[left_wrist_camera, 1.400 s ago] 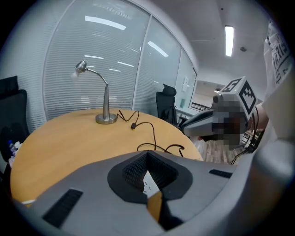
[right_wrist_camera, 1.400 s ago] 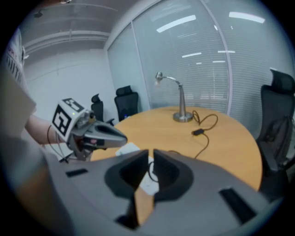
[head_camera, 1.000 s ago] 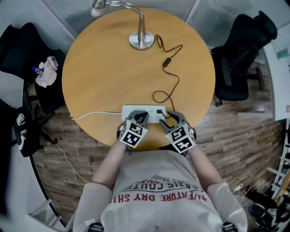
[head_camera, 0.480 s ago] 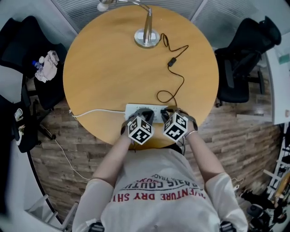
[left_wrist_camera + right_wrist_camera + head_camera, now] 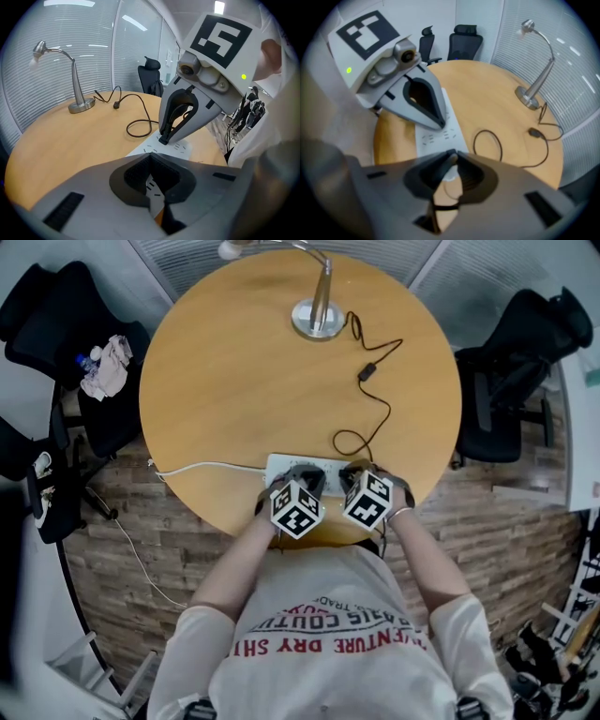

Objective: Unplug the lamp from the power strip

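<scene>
At near edge of desk (image 5: 234,381): strip (image 5: 279,465) under tongs.
Left tongs (image 5: 150,157) pressed together; right tongs (image 5: 453,157), just closing, pinch plug (image 5: 163,139); cord (image 5: 127,127) loops beside.

- Bright, even light falls from the ceiling lights (image 5: 219,6), which blow out to white glare in my left gripper view.
- Shadows on the table (image 5: 234,381) are soft and faint; the metal lamp (image 5: 75,89) carries small glints.
- All three views bulge like a fisheye and go dark at the corners.
- My right gripper view is soft, with the near jaws smeared; the left gripper view is crisper.
</scene>
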Action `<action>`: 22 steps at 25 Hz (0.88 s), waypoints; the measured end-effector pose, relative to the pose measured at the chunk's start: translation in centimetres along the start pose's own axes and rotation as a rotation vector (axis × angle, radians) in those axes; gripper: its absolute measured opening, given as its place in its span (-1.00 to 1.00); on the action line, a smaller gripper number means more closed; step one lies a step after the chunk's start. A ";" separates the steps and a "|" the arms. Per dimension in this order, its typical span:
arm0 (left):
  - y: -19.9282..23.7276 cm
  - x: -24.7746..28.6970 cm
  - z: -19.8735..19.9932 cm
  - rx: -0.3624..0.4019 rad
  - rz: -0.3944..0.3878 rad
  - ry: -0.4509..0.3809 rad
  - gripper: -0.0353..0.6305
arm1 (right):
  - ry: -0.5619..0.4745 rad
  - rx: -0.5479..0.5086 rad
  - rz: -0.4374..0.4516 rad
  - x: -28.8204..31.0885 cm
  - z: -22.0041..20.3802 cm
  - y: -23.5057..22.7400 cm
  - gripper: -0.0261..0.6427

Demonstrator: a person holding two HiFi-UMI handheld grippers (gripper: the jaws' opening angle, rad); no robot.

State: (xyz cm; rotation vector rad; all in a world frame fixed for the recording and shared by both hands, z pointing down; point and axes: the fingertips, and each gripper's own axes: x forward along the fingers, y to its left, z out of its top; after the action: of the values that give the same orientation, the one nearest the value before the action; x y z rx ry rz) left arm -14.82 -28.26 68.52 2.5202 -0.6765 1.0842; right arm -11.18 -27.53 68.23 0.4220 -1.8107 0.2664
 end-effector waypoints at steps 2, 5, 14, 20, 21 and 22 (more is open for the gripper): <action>0.0 0.0 -0.1 -0.001 0.001 0.001 -0.81 | 0.014 -0.024 -0.007 -0.1 0.0 -0.1 -0.67; 0.0 0.1 -0.1 -0.007 -0.003 0.005 -0.81 | 0.032 -0.070 -0.021 -0.3 -0.1 -0.1 -0.69; 0.0 0.3 0.1 -0.014 -0.010 0.014 -0.82 | 0.054 -0.067 -0.018 -0.8 -0.1 -0.1 -0.71; -0.1 0.6 0.4 -0.070 -0.061 0.042 -0.82 | 0.089 -0.071 -0.001 -1.0 -0.5 0.2 -0.71; -0.1 0.6 0.4 -0.067 -0.059 0.041 -0.82 | 0.080 -0.066 0.005 -1.3 -0.3 0.2 -0.71; -0.2 0.6 0.4 -0.057 -0.049 0.035 -0.82 | 0.047 -0.047 0.011 -2.0 0.3 0.1 -0.71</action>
State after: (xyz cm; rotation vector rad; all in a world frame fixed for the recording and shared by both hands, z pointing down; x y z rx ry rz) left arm -14.14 -28.50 68.66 2.4510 -0.6239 1.0747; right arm -10.98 -27.24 66.21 0.3697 -1.7702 0.2391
